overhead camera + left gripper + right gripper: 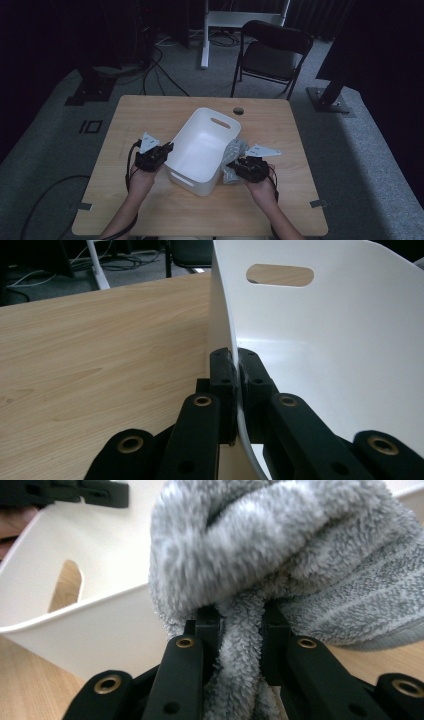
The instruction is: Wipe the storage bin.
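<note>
Grey fleece towel point(280, 560) sits bunched in your right tongs point(240, 625), clamped, just beside the white bin point(200, 145); your left tongs point(235, 375) pinch the bin's wall on the counter point(150, 112).

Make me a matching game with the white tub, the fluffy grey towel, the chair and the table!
Things:
1. white tub
2. grey towel
3. chair
4. table

Descriptions:
A. pinched between the right gripper's jaws
B. black, standing on the floor beyond the table
C. its wall clamped by the left gripper
D. light wood, with a round hole near its far edge

Pairs: 1-C, 2-A, 3-B, 4-D
</note>
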Demonstrator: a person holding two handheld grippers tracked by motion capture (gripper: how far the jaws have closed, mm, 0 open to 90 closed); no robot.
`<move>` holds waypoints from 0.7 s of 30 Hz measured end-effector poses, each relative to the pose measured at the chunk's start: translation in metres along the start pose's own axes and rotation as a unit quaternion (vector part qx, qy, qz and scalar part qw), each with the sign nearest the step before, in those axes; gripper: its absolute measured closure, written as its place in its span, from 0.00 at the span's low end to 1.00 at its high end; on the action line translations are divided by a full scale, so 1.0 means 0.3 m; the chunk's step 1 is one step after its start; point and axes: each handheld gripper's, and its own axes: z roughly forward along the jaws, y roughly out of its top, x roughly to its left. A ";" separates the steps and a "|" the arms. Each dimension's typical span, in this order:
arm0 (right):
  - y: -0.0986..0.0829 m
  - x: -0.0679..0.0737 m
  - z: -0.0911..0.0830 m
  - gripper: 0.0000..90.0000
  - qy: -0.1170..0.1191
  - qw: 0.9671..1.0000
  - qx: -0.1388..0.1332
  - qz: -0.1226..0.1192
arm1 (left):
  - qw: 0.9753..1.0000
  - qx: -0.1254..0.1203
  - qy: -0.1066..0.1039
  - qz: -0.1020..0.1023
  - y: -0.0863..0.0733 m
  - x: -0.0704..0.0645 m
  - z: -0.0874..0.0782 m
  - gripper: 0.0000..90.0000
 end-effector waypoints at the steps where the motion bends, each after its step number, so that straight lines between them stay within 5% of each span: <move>1: -0.006 -0.002 0.007 0.85 -0.001 1.000 0.002 0.003 | 1.000 0.000 -0.002 0.001 0.000 0.000 0.000 0.97; 9: -0.063 -0.042 0.060 0.85 -0.006 0.999 0.039 0.022 | 1.000 0.000 -0.005 0.003 -0.001 0.000 -0.001 0.96; 21: -0.093 -0.071 0.090 0.85 -0.016 0.998 0.055 0.033 | 1.000 0.000 -0.005 0.005 0.001 -0.006 0.001 0.96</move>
